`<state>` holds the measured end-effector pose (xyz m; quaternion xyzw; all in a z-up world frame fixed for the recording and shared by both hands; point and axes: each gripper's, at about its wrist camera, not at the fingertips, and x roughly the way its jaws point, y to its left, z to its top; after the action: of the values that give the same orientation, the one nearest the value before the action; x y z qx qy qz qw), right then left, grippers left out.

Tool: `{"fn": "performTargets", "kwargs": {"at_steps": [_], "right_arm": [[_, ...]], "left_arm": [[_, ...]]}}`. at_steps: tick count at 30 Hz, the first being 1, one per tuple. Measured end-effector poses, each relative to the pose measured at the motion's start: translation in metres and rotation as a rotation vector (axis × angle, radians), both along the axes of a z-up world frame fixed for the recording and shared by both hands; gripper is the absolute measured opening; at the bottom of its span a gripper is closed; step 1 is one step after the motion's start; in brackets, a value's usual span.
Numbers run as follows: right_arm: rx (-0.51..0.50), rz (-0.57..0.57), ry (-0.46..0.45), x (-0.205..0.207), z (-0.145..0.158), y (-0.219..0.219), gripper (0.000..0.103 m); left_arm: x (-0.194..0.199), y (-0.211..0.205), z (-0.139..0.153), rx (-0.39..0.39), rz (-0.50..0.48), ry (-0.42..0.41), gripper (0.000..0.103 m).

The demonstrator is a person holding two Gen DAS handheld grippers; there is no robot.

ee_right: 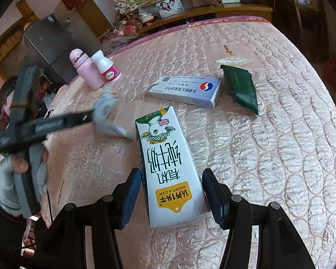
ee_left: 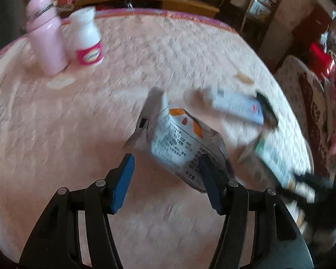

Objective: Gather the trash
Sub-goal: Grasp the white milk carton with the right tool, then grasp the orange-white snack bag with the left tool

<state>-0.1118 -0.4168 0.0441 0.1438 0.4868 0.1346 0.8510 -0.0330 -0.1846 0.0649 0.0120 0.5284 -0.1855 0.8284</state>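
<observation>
On the pink quilted bed point(ee_right: 268, 134), the right hand-held gripper point(ee_right: 171, 192) straddles a milk carton point(ee_right: 168, 168) lying flat, pads just clear, while the left hand-held gripper point(ee_left: 165, 174), blurred, stands spread beside a crumpled packet point(ee_left: 181, 139), right pad touching it.

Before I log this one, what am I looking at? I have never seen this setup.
A person holds a hand-held two-finger tool in each hand; each has a camera looking along its fingers. The view from the left tool shows its blue fingers open, a crumpled packet against one. The view from the right tool shows its fingers either side of a milk carton lying on the pink quilted cover; whether they squeeze it is unclear. Also there: a medicine box, green pouch, pink flask, white bottle.
</observation>
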Motion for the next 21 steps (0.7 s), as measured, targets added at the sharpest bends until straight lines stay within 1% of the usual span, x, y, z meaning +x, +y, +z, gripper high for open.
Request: {"fn": "performTargets", "kwargs": {"at_steps": [2,3,4,6,8,10,12,14,16,17,20,21], "right_arm": [[0.001,-0.008,0.002,-0.001,-0.001,-0.004,0.055],[0.005,-0.012,0.005,-0.001,-0.001,-0.005,0.055],[0.012,-0.013,0.006,-0.001,-0.002,-0.006,0.055],[0.037,-0.01,0.006,-0.002,-0.002,-0.005,0.055],[0.033,-0.002,0.002,-0.002,-0.003,0.0,0.055],[0.011,0.011,0.004,-0.002,-0.004,0.008,0.055],[-0.021,0.015,-0.005,-0.003,-0.002,0.016,0.055],[-0.033,0.01,-0.014,-0.005,0.0,0.019,0.055],[-0.033,0.007,-0.011,-0.007,0.001,0.018,0.055],[-0.037,0.007,-0.011,-0.009,0.001,0.017,0.055],[-0.044,0.004,-0.005,-0.013,0.0,0.011,0.055],[-0.041,0.0,-0.003,-0.013,-0.001,0.009,0.055]], "left_arm": [[-0.013,0.018,-0.007,0.042,0.008,0.028,0.058],[-0.018,0.027,-0.009,0.047,0.02,0.035,0.058],[-0.022,0.037,-0.01,0.032,0.037,0.041,0.058],[-0.031,0.058,-0.007,-0.036,0.096,0.054,0.058],[-0.036,0.069,0.0,-0.102,0.151,0.047,0.058],[-0.04,0.076,0.009,-0.166,0.213,0.02,0.058],[-0.042,0.072,0.016,-0.198,0.259,-0.016,0.059],[-0.04,0.064,0.018,-0.197,0.29,-0.035,0.059],[-0.033,0.057,0.018,-0.162,0.317,-0.064,0.059],[-0.027,0.055,0.018,-0.138,0.337,-0.091,0.059],[-0.005,0.062,0.02,-0.133,0.407,-0.143,0.059],[0.005,0.065,0.02,-0.125,0.429,-0.148,0.059]]}}
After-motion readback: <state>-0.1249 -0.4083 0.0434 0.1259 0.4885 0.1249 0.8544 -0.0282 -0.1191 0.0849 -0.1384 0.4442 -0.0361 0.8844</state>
